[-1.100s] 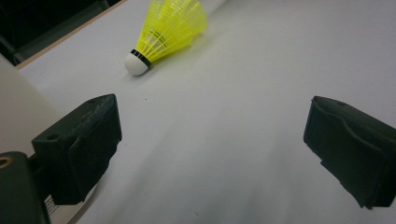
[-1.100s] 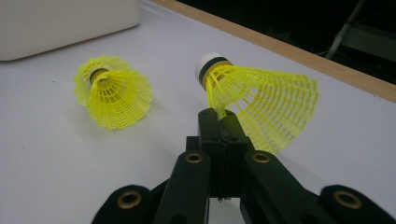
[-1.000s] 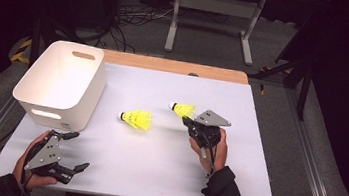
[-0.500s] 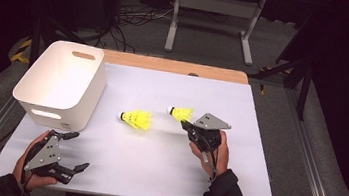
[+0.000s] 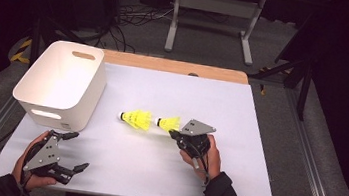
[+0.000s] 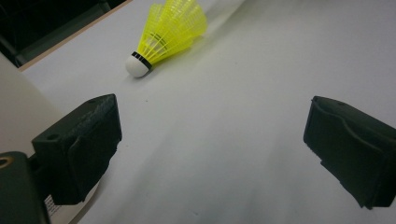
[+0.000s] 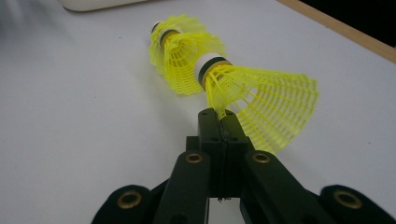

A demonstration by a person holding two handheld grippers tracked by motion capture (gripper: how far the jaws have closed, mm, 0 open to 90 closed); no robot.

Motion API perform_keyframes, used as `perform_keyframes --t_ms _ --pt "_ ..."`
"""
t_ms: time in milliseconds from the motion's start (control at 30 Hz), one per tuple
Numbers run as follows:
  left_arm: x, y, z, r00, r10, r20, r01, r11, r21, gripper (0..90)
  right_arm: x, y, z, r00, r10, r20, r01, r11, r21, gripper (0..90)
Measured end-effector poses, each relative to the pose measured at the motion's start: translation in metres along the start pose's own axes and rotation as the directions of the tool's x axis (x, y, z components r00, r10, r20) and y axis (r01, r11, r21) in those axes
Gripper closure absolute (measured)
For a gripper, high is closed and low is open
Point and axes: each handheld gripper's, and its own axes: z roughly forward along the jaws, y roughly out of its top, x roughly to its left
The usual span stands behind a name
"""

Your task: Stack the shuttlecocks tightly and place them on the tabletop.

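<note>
Two yellow shuttlecocks are on the white table top. One shuttlecock [image 5: 135, 118] [image 6: 168, 32] [image 7: 180, 56] lies on its side at mid-table, cork pointing left. My right gripper [image 5: 173, 134] [image 7: 219, 119] is shut on the skirt edge of the second shuttlecock [image 5: 169, 123] [image 7: 261, 102]. It holds that one just right of the first, with its cork at the open end of the first one's skirt. I cannot tell whether they touch. My left gripper [image 5: 77, 151] [image 6: 210, 135] stands open at the front left, with nothing between its jaws.
A white bin [image 5: 54, 113] [image 6: 14, 116] with handle slots stands at the left of the table [image 5: 258, 138], just beyond my left gripper. A wooden strip edges the table's far side. Metal stand legs and cables lie on the floor behind.
My right gripper has carried its shuttlecock left and slightly toward the person, bringing it up to the lying one. The left gripper has stayed put.
</note>
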Motion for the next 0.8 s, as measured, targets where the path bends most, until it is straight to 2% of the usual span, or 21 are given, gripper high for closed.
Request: perform_keyframes --t_ms 367,767,800 --pt "0.0 -0.001 0.001 1.0 -0.003 0.005 0.003 1.0 0.005 5.0 0.005 0.002 0.023 0.9994 -0.018 -0.029 0.019 1.0 0.014 90.0" --pt "-0.001 0.0 0.002 0.9998 0.005 0.018 -0.005 0.9999 0.01 5.0 0.003 0.006 0.041 0.9995 -0.015 -0.028 0.016 0.999 0.03 90.0" --pt "-0.001 -0.001 0.002 0.9998 -0.004 0.018 0.004 0.9999 0.009 5.0 0.002 0.006 0.042 0.9995 -0.014 -0.028 0.014 0.999 0.03 90.0"
